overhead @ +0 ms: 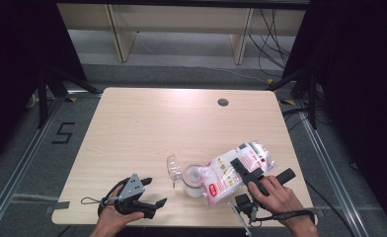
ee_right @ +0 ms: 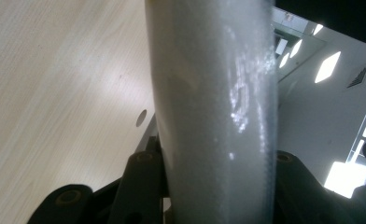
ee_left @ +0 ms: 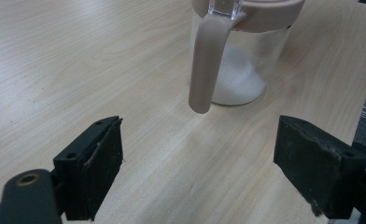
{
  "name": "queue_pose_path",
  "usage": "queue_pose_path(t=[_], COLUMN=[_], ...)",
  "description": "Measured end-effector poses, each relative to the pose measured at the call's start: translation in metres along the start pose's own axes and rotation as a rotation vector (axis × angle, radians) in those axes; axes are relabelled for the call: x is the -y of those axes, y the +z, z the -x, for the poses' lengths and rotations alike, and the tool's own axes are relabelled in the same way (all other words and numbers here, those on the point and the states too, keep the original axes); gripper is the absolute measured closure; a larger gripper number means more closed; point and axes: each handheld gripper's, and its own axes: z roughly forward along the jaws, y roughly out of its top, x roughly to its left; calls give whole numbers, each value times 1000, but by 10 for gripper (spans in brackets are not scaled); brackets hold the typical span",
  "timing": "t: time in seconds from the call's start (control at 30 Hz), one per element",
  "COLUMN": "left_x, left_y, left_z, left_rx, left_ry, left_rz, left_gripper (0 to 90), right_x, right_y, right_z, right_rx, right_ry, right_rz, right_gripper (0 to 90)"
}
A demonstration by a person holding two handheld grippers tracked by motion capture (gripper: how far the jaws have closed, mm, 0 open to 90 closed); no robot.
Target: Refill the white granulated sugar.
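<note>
A clear jar (overhead: pixel 194 181) with white granules in it stands near the table's front edge, its clear lid (overhead: pixel 173 168) flipped open to the left. My right gripper (overhead: pixel 241 168) is shut on a plastic bag of white granules (overhead: pixel 221 178), which lies tilted with its lower end over the jar's mouth. The bag (ee_right: pixel 214 116) rises between the jaws of the right gripper (ee_right: pixel 214 186). My left gripper (overhead: pixel 153 192) rests open at the front left, apart from the jar. From the left gripper (ee_left: pixel 197 168), the jar (ee_left: pixel 246 70) and its beige handle (ee_left: pixel 207 60) stand just ahead.
The light wooden table (overhead: pixel 147 123) has a round cable hole (overhead: pixel 223 102) at the back right. Wooden furniture legs (overhead: pixel 120 34) and cables lie on the floor beyond. Dark curtains hang at both sides.
</note>
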Motion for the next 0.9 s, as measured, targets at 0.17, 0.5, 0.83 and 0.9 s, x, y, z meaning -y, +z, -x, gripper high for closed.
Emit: queue_pose_path(t=[0.17,0.5,0.83,0.9], left_x=[0,0,0,0], left_y=[1,0,0,0], left_z=[-1,0,0,0], left_rx=[-2,4,1,1], left_ry=[29,1,2,2], left_rz=[-8,-8,-9,-8], left_gripper=[153,153,153,153], right_x=[-1,-1,-2,-1], right_y=[-1,0,-1,0], right_z=[-1,-1,0,1], right_rx=[-2,-2,-8,1], right_ry=[14,0,10,0], right_rz=[-7,3,-14,4], right_gripper=[694,695,696,696])
